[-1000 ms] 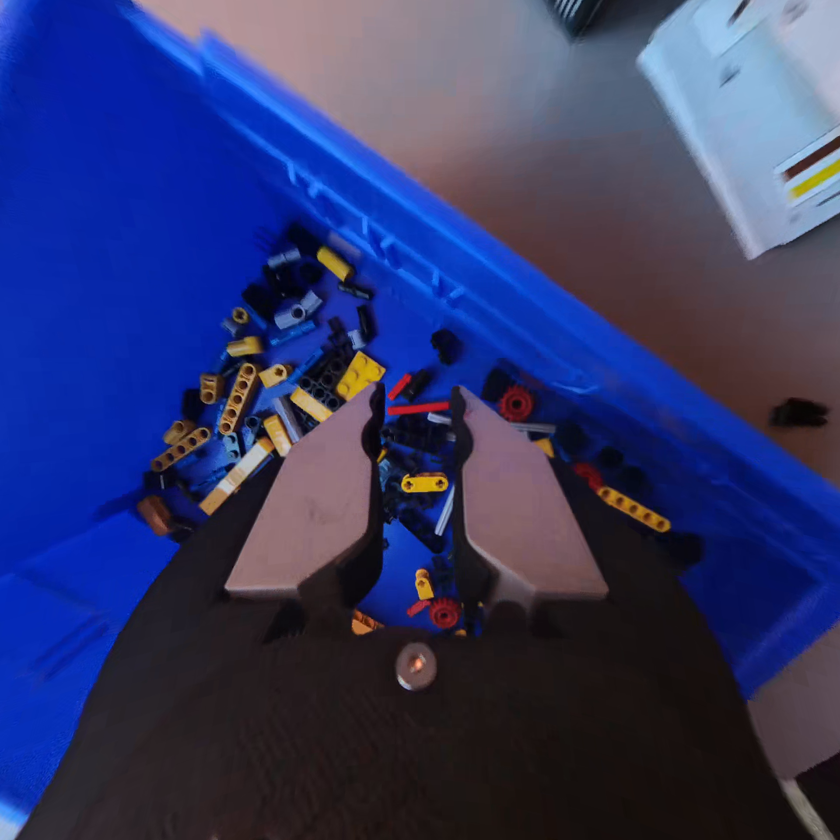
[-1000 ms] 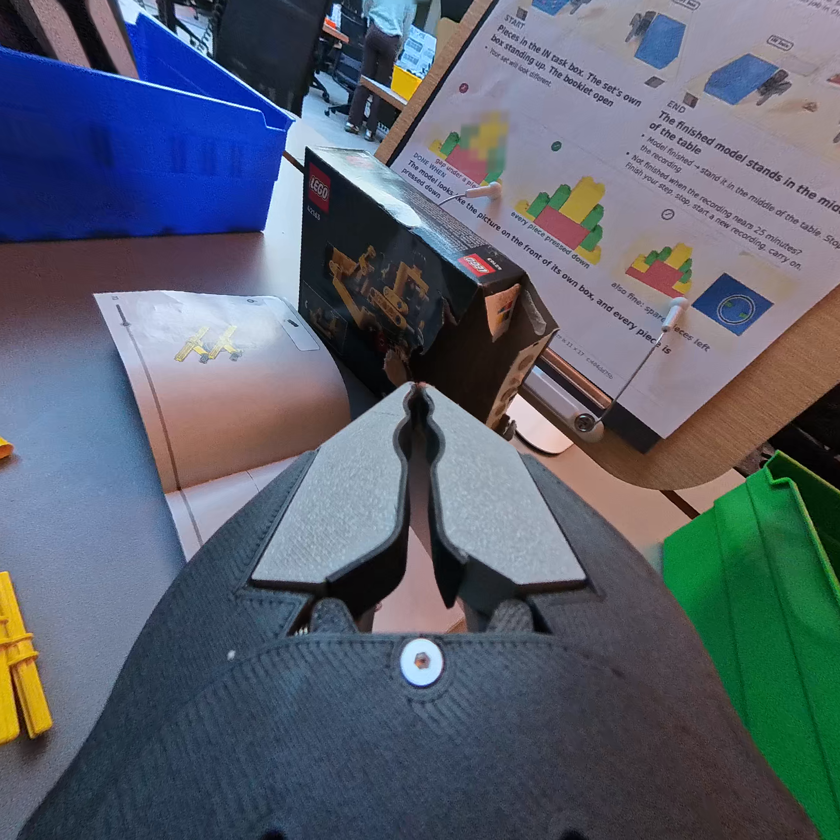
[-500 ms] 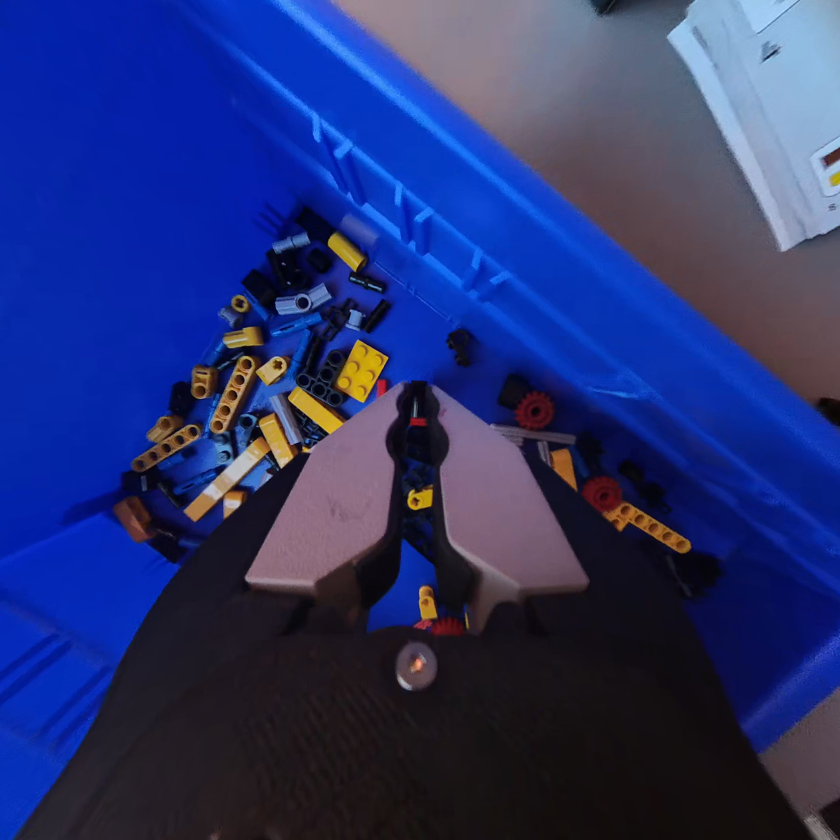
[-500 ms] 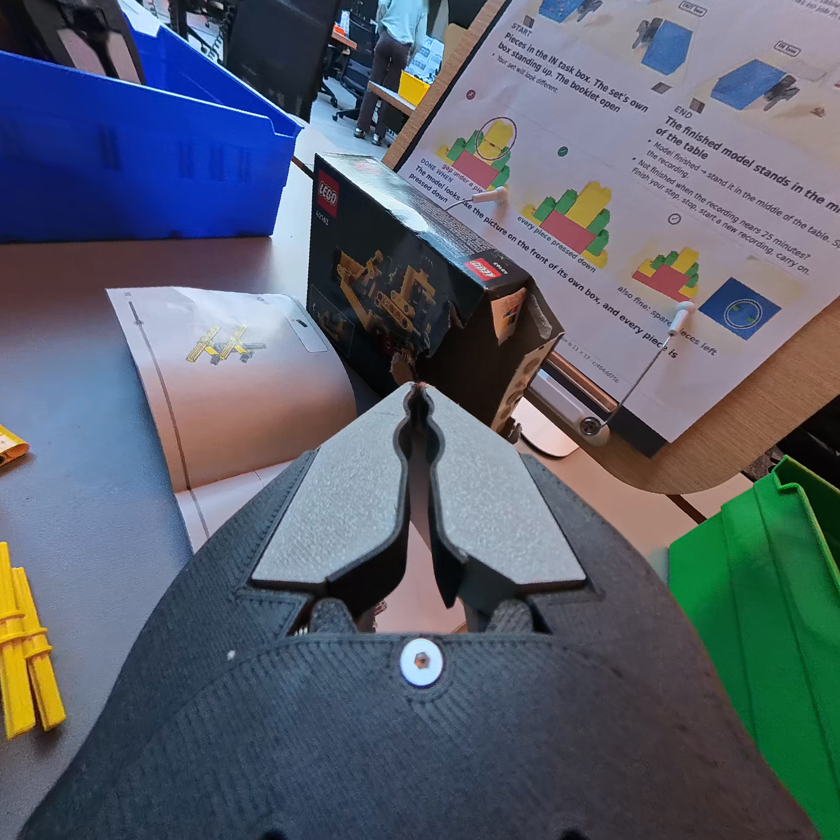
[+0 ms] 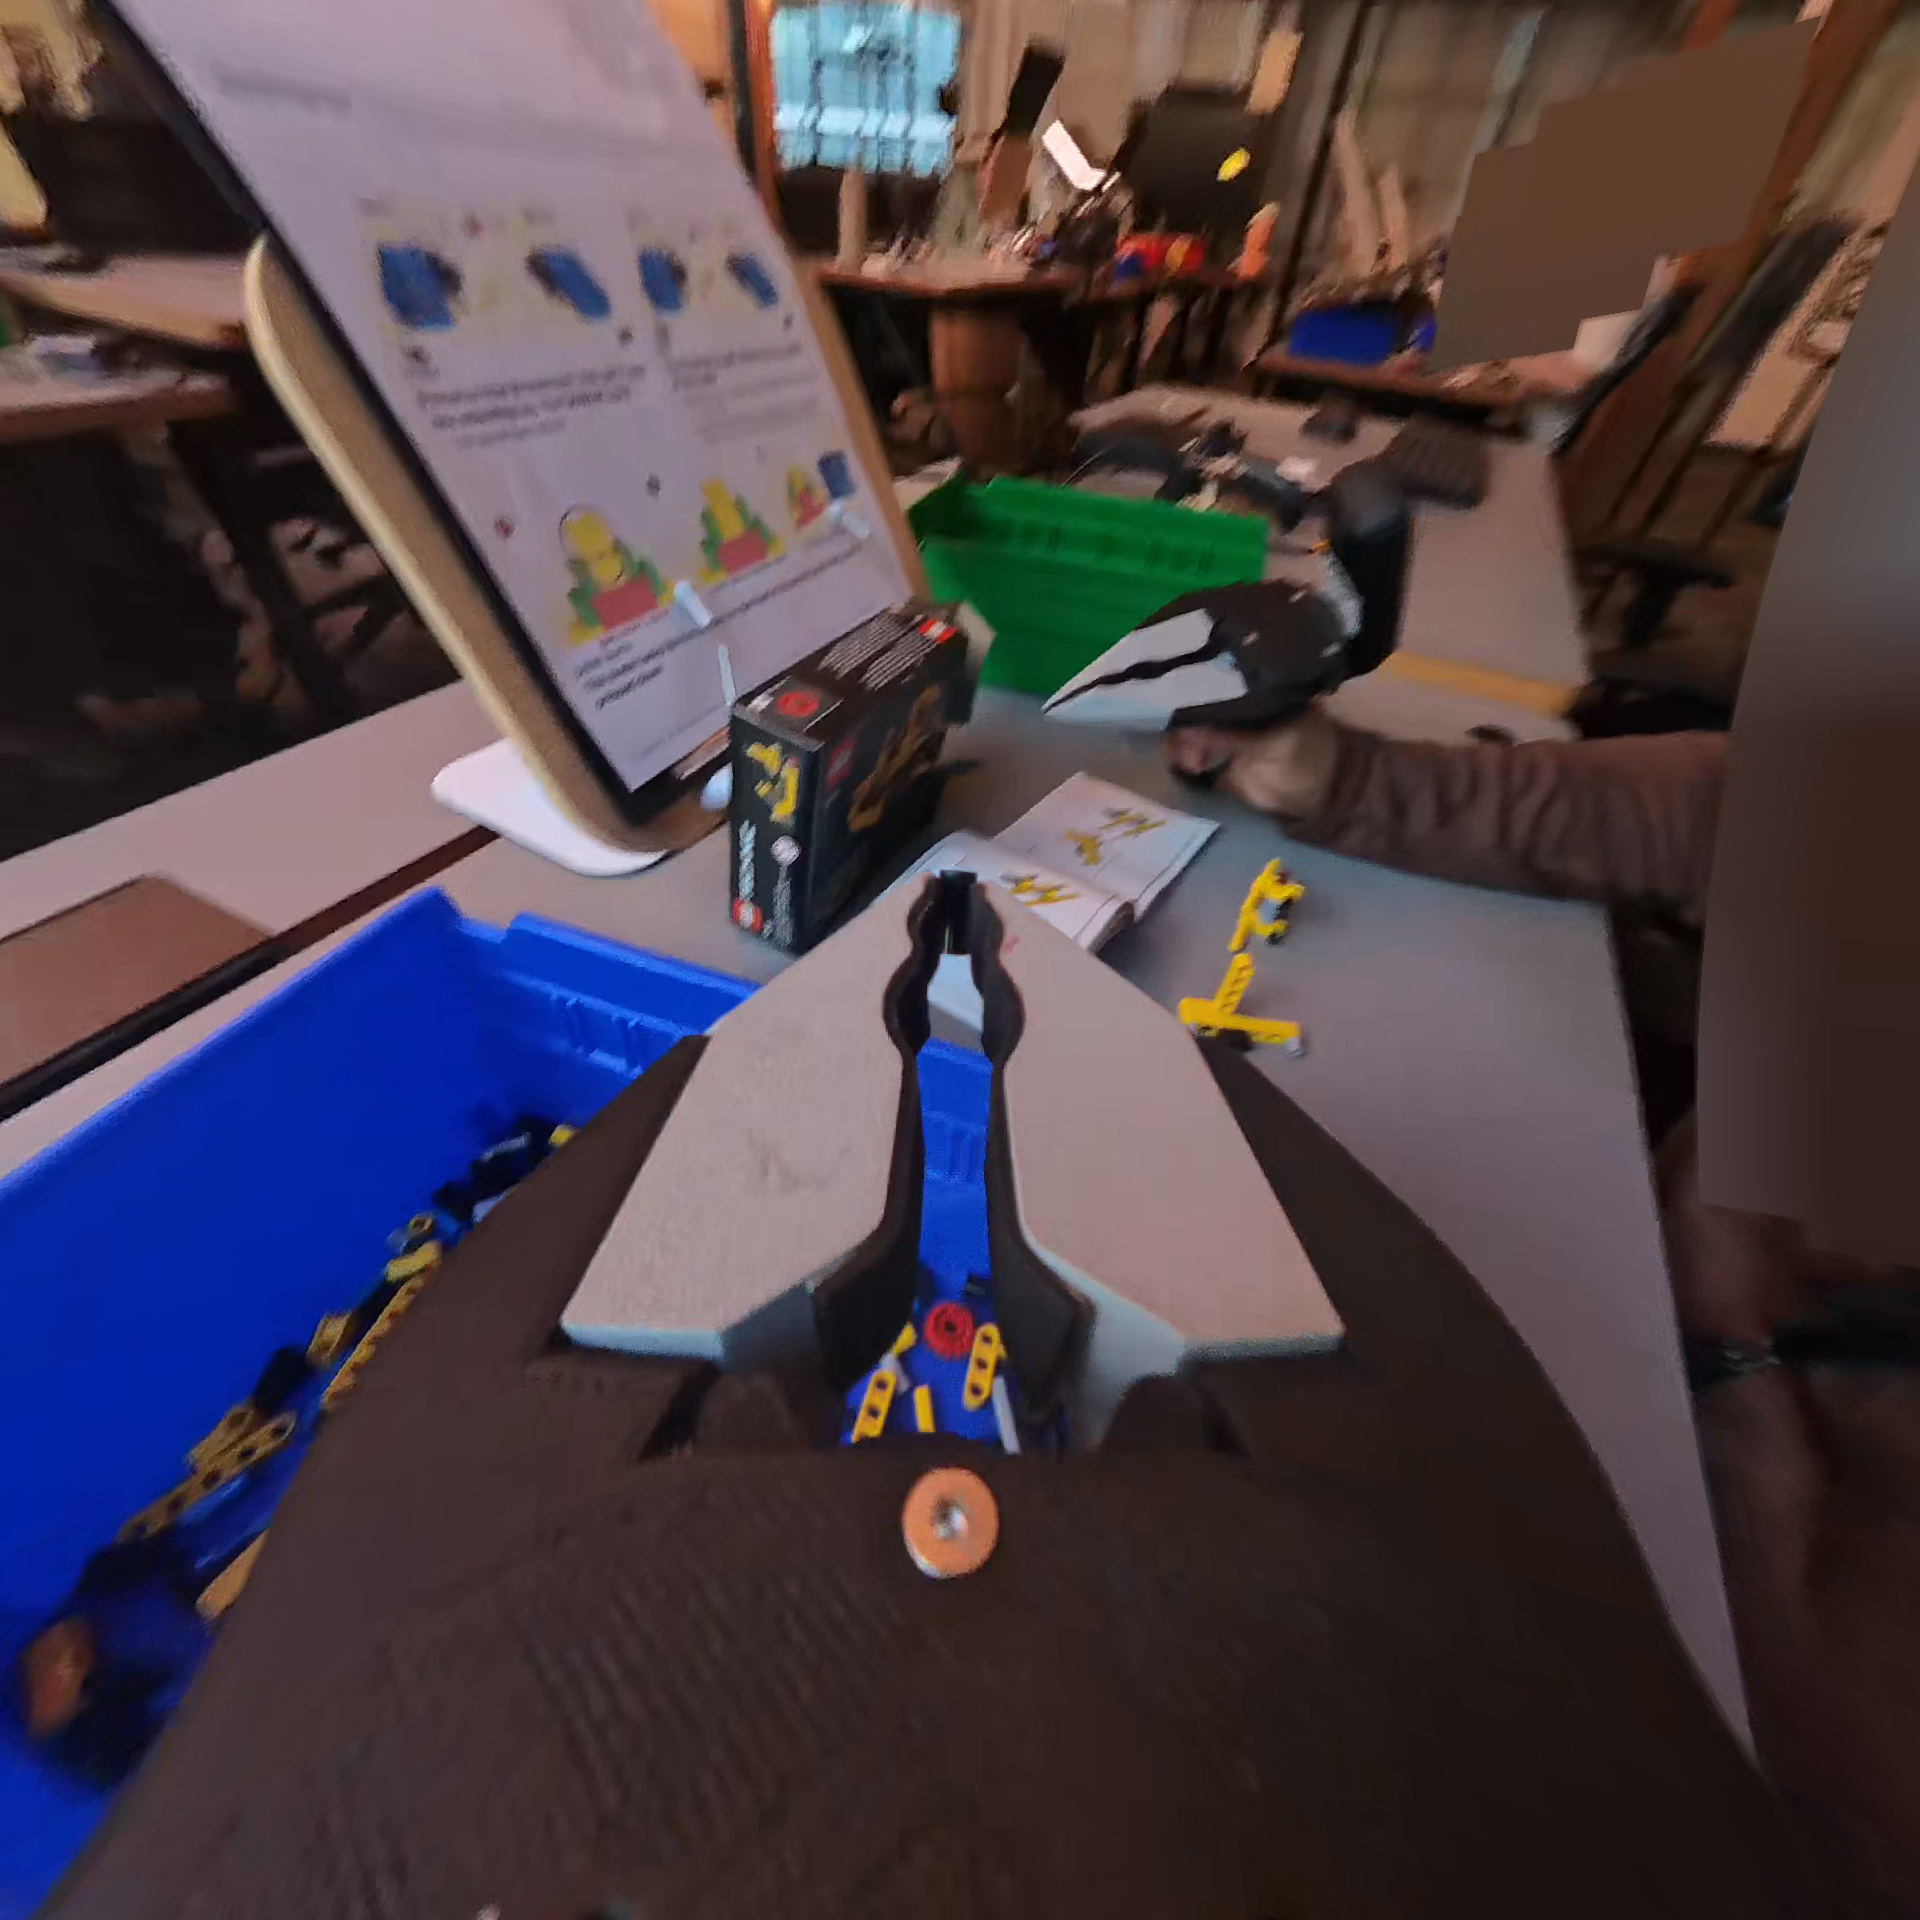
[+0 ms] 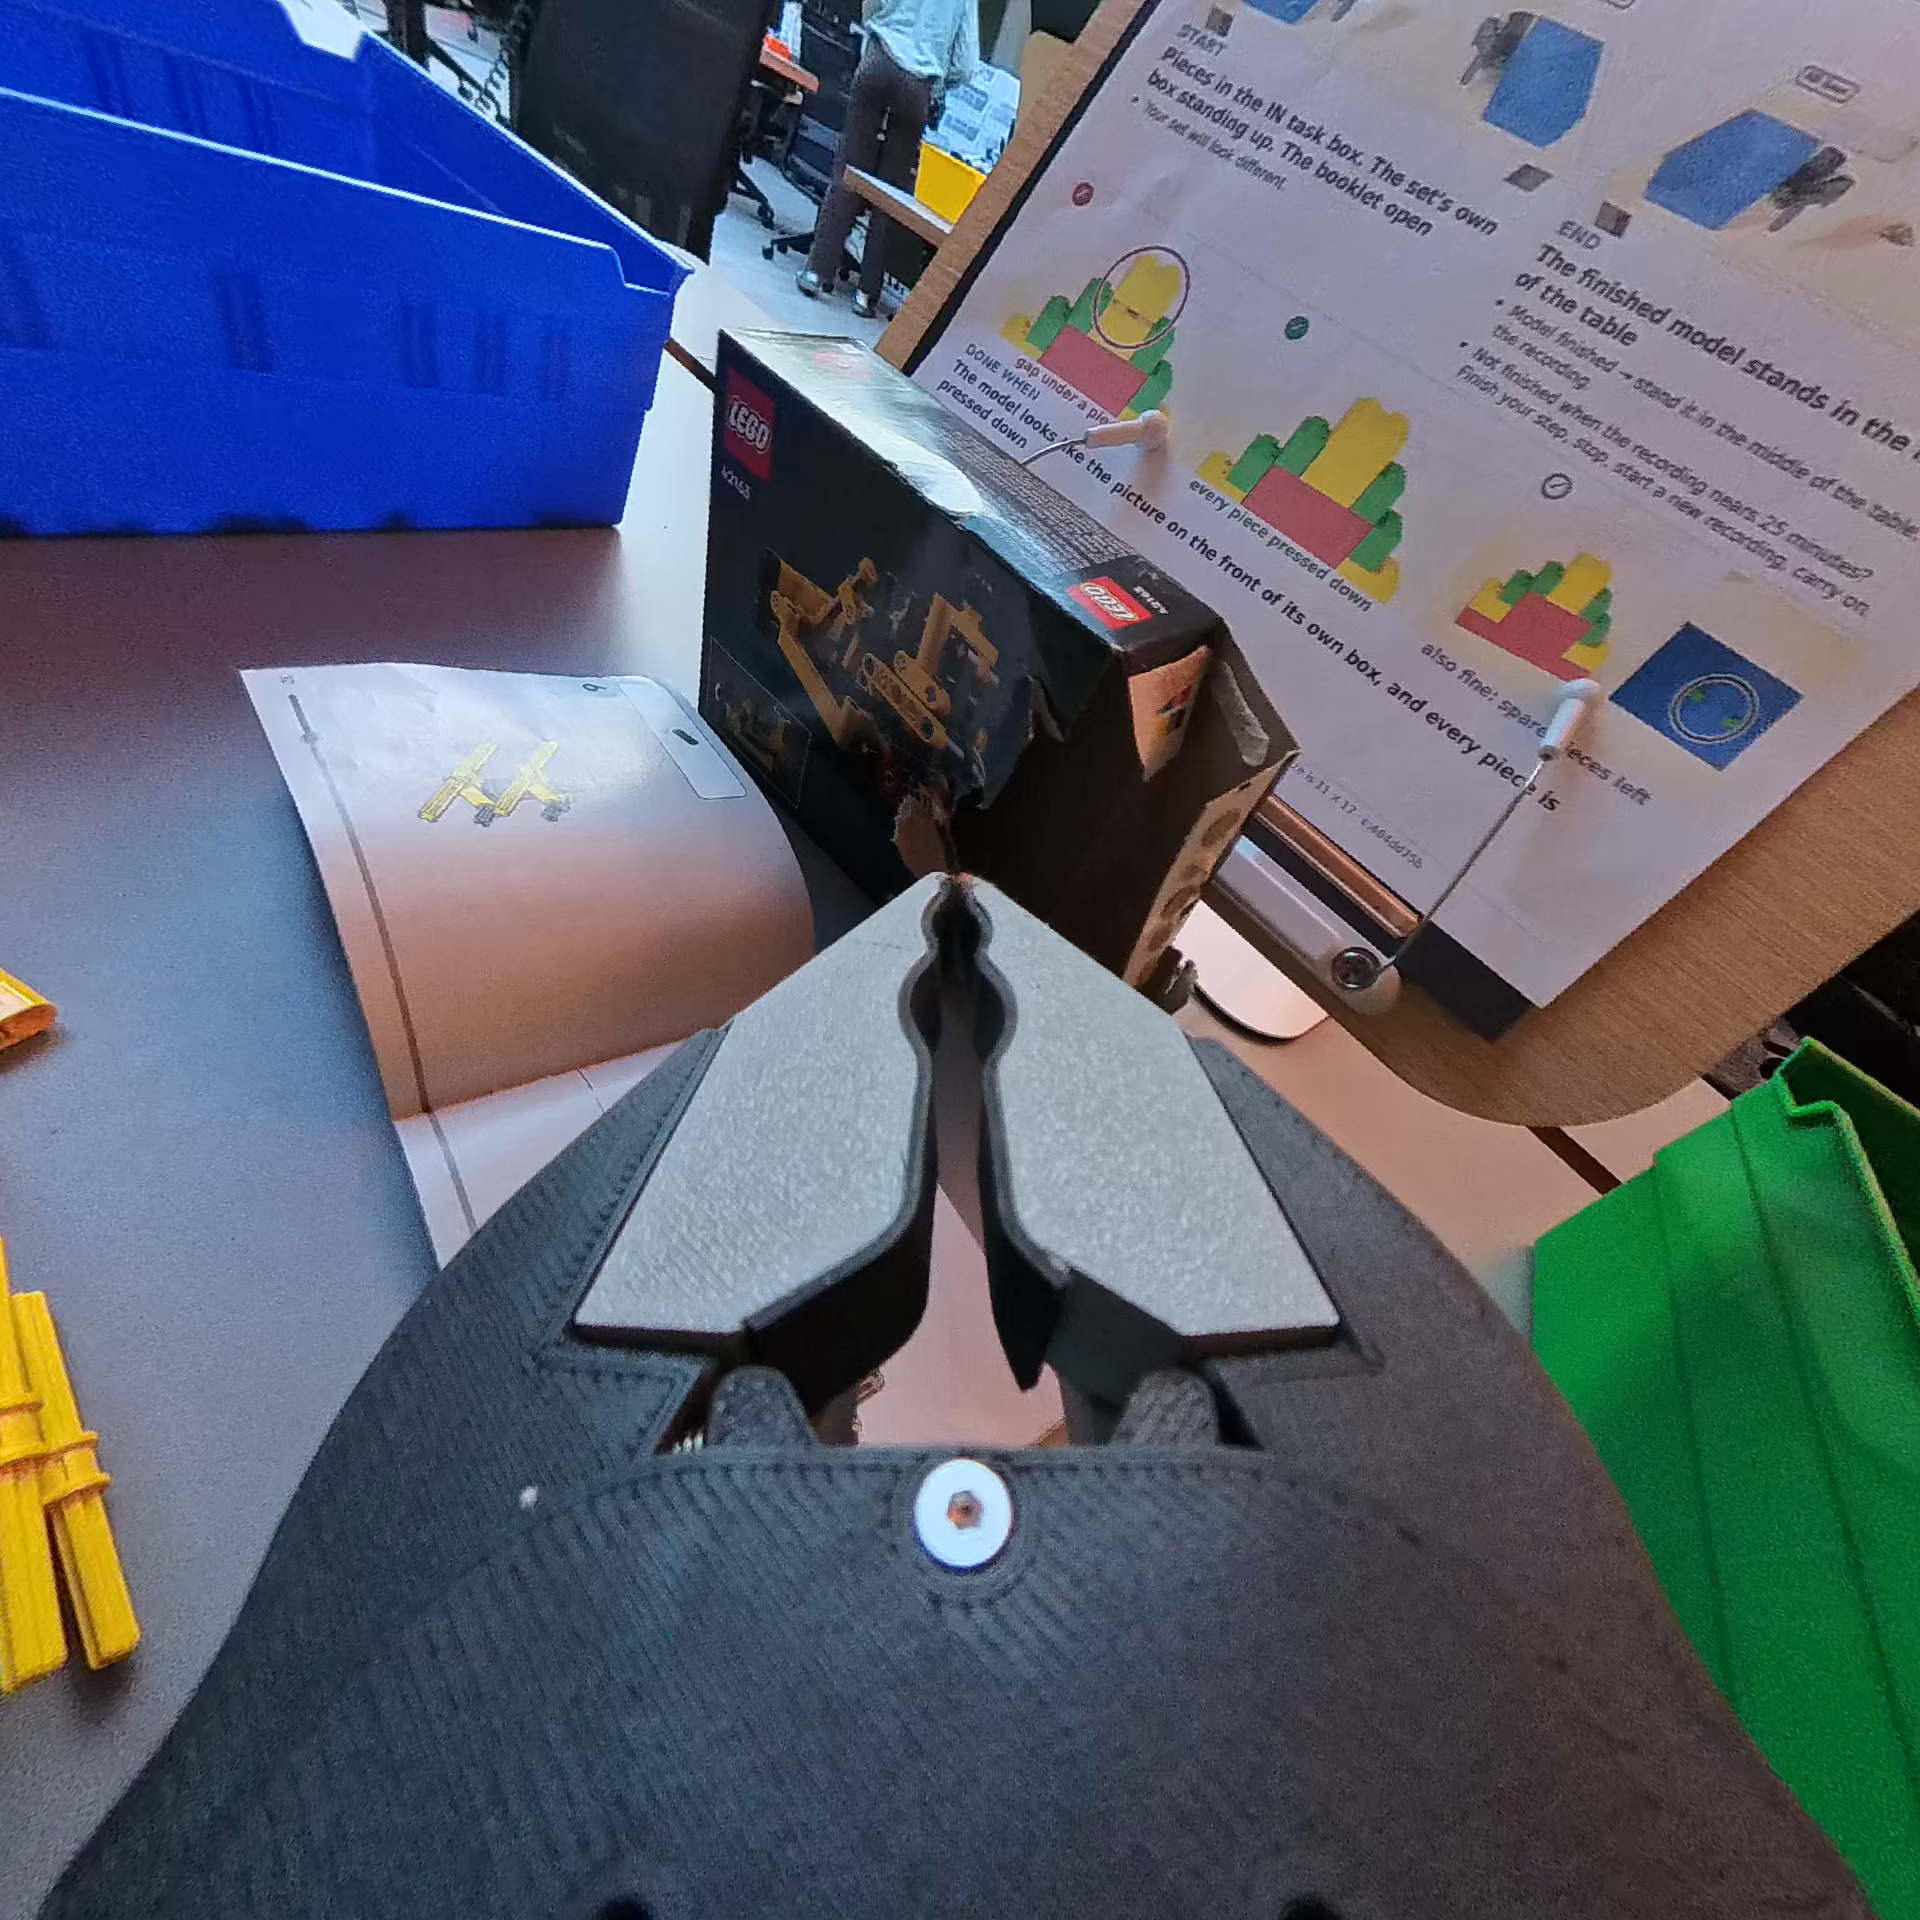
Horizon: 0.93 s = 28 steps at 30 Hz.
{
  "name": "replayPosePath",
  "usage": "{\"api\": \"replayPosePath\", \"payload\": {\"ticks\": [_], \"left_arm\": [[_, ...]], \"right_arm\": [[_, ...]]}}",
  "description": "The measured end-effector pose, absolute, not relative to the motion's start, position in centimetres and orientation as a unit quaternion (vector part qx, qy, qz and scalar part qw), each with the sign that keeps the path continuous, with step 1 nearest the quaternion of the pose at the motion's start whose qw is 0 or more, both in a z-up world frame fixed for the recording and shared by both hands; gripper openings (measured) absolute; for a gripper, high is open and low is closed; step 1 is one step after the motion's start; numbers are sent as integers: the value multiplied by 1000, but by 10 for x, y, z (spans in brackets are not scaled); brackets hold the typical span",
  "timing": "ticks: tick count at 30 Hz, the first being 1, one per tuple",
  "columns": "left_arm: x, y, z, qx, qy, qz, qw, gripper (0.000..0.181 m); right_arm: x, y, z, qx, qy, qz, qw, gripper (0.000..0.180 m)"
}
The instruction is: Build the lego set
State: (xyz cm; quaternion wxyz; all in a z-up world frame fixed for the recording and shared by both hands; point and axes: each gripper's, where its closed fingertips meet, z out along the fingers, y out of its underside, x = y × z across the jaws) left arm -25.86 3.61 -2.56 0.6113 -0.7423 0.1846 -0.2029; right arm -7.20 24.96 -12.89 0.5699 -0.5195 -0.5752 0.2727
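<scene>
Left gripper (image 5: 951,914): Your jaws are pinched nearly together on a small black pin (image 5: 953,896), which pokes out just past the tips. The view is blurred, so the depth of the grip is hard to judge.

Right gripper (image 6: 954,883): Your jaws are closed to a thin slit with nothing between them. This gripper sits low over the table (image 6: 208,1039).

Blue bin (image 5: 260,1195): Below and behind your left jaws, with loose yellow, black and red pieces on its floor.

Yellow assembly (image 5: 1247,977): The part-built model lies on the table ahead and to the right of your left jaws, well apart from the tips.

Booklet (image 6: 499,862): Open on the table just ahead and left of your right jaws.

Set box (image 6: 966,644): Standing directly ahead of your right jaws, close to the tips.

Risk 1: The pin looks held only at the very tips. A quick swing could flick it out, and it may roll off the table.

Risk 2: If the pin twists in the grip, it may meet its hole crooked and jam.

Risk 3: With nothing steadying the yellow assembly, pushing the pin in could slide it away.

Risk 4: Moving your right gripper forward could knock the set box over.
</scene>
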Motion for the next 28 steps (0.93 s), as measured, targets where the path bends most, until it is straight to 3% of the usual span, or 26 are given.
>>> {"api": "replayPosePath", "payload": {"ticks": [1, 9, 28], "left_arm": [[-255, 32, -19, -729, 195, -210, 621, 2], [-214, -11, 22, -594, 339, -87, 725, 2], [-217, 26, -1, -653, 284, -16, 702, 1]], "right_arm": [[-72, 249, -129, -519, -577, 272, 570, 0], [-73, 248, -129, -516, -580, 271, 569, 0], [-79, 234, -128, -498, -596, 283, 562, 0]]}}
